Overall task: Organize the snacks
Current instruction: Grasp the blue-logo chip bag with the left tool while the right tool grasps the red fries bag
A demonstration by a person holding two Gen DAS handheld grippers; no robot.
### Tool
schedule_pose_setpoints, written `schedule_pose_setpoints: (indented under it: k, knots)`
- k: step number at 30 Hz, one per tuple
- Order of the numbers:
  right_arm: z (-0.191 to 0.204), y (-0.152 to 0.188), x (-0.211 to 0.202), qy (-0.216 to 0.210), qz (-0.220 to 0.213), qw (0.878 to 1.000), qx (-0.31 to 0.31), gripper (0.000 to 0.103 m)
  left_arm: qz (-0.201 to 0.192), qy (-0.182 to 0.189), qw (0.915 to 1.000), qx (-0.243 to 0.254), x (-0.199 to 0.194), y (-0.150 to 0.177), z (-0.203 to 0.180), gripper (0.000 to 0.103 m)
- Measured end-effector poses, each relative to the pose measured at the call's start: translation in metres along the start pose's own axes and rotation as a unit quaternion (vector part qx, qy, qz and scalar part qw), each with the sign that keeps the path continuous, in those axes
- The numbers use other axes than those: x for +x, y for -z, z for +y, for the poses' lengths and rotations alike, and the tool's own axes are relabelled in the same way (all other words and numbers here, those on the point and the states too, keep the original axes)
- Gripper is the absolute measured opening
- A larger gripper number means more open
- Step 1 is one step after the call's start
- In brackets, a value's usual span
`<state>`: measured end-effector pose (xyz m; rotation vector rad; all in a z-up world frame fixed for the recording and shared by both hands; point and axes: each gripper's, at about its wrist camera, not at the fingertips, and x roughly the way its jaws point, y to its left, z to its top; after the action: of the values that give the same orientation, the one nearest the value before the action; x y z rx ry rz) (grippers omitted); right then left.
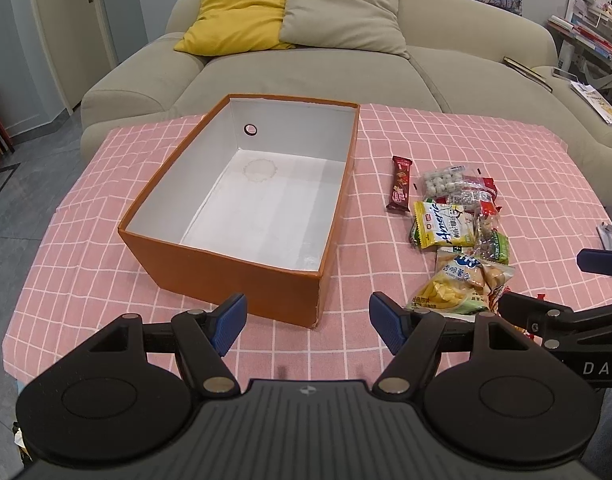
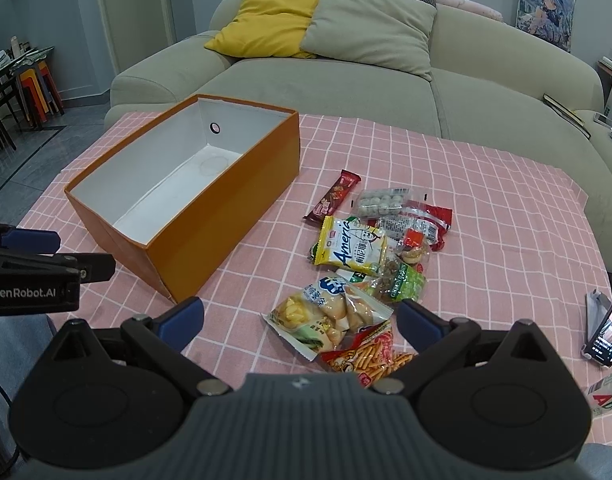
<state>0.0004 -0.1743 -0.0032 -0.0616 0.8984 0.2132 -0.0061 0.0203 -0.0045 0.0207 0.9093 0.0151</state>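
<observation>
An empty orange box (image 1: 226, 268) with a white inside stands on the pink checked tablecloth; it also shows in the right wrist view (image 2: 210, 236). Right of it lies a pile of snack packets: a brown wafer bar (image 2: 333, 197), a yellow packet (image 2: 351, 250), a potato chip bag (image 2: 329, 316), a red stick-snack bag (image 2: 369, 354) and several others. The same yellow packet (image 1: 443, 226) and chip bag (image 1: 461, 284) show in the left wrist view. My left gripper (image 1: 307, 320) is open and empty in front of the box. My right gripper (image 2: 300, 322) is open and empty, just above the chip bag.
A beige sofa (image 2: 345, 80) with yellow and grey cushions stands behind the table. A phone on a stand (image 2: 607, 328) sits at the table's right edge. Stacked stools (image 2: 38, 84) and chairs are at far left. The table's near edge is below the grippers.
</observation>
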Motion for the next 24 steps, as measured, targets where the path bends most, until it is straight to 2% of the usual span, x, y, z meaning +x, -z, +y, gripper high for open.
schedule_pose_setpoints:
  k: [4, 8, 11, 13, 18, 24]
  knots:
    - [-0.006, 0.004, 0.003, -0.011, -0.001, 1.0, 0.008, 0.099, -0.002, 0.016, 0.9999, 0.002, -0.001, 0.0, -0.001, 0.08]
    - [-0.014, 0.012, 0.005, -0.02, -0.018, 1.0, 0.012, 0.098, -0.006, 0.052, 0.9986, 0.004, -0.003, -0.004, -0.004, 0.074]
    - [-0.021, 0.018, 0.01, -0.017, -0.016, 1.0, 0.007, 0.085, -0.002, 0.079, 0.9968, 0.008, 0.001, -0.005, -0.01, 0.067]
    - [-0.028, 0.023, 0.016, -0.019, -0.006, 1.0, 0.013, 0.081, 0.001, 0.095, 0.9953, 0.014, 0.006, -0.004, -0.016, 0.063]
    - [-0.04, 0.036, 0.029, -0.016, 0.015, 1.0, 0.013, 0.065, 0.016, 0.129, 0.991, 0.033, 0.021, -0.005, -0.036, 0.063]
    - [-0.056, 0.047, 0.048, -0.002, 0.043, 0.999, 0.023, 0.064, 0.039, 0.162, 0.9848, 0.05, 0.048, -0.007, -0.059, 0.069]
